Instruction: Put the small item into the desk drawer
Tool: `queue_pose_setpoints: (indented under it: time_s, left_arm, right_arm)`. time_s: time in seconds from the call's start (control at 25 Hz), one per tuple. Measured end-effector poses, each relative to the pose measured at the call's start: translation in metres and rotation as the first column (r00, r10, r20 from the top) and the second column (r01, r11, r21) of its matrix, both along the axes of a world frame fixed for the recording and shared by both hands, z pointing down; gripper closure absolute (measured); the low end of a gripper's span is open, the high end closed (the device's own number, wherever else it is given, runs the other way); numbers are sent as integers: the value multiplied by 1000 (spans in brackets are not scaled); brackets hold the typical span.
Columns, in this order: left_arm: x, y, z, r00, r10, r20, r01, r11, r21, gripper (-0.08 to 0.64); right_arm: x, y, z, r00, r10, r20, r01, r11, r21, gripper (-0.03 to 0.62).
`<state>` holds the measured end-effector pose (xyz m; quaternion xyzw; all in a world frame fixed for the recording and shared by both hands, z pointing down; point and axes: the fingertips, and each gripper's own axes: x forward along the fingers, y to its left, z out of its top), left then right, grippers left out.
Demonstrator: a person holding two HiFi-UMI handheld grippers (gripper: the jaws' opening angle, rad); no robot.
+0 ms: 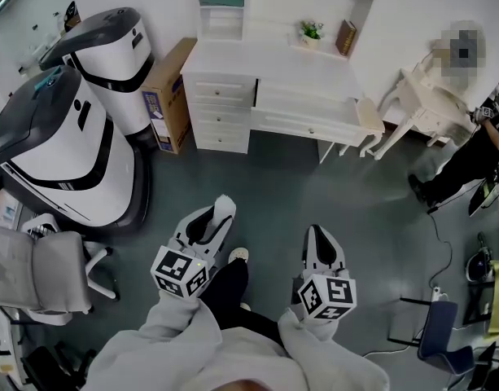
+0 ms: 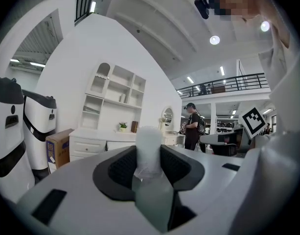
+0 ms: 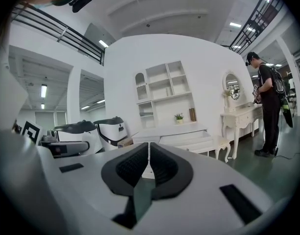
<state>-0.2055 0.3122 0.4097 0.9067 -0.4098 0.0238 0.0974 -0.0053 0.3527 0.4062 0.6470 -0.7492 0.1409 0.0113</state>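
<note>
The open drawer [image 1: 310,112] of the white worktop [image 1: 233,59] lay well ahead of both tongs across bare floor, straight in front of the right tongs [image 3: 149,160] and ahead and off to the right of the left tongs [image 1: 215,214]. Neither looked clearly nearer to it, but the left pair carried the load, so by my judgement the coming move was a long carry forward and rightward before any lowering into the drawer. The left tongs stood partly apart, their dark pads pressed on the small item [image 2: 150,146], a pale, translucent piece that stood upright between them. Its long axis ran across the line the tongs pointed along, and its top rose clear above the pads. The right tongs were drawn together with only a thin slit left, and nothing was between them.
</note>
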Motion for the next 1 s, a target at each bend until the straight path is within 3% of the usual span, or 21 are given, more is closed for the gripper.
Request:
queue_pose_setpoints:
  time_s: [0.56,1.0]
  left_arm:
    - [22,-134,-24,1000,19,5,-19,999,30,393]
    - [27,-200,-17,998,57,-6,-57,998,2,393]
  right_arm:
    - [22,-126,-25,1000,9,-7,-9,1000,24,555]
    - [28,-185,-17,999,48,-10,-48,999,-2,555]
